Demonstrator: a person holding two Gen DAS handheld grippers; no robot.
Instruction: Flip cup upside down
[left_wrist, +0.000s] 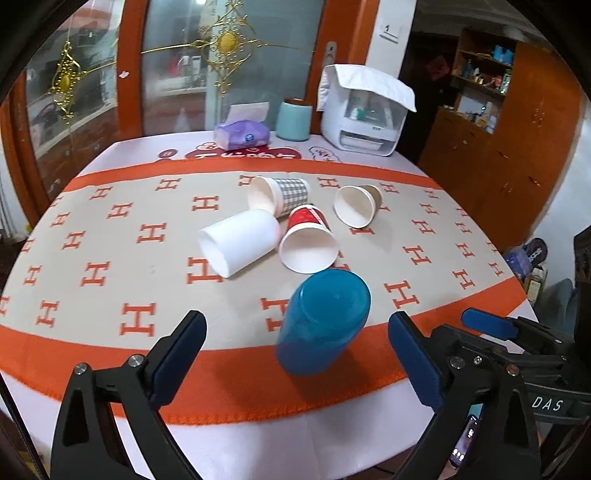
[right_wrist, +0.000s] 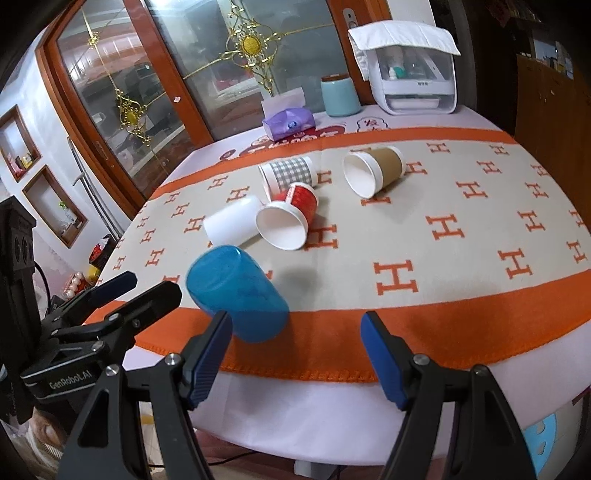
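Note:
A blue plastic cup stands upside down, base up, on the orange border of the tablecloth; it also shows in the right wrist view. My left gripper is open around it, fingers wide apart and not touching. My right gripper is open and empty to the cup's right; it shows in the left wrist view. Behind lie a white cup, a red cup, a checked cup and a brown cup, all on their sides.
A purple tissue pack, a pale teal canister and a white appliance under a cloth stand at the table's far edge. A glass door is behind, wooden cabinets to the right. The table's near edge is close.

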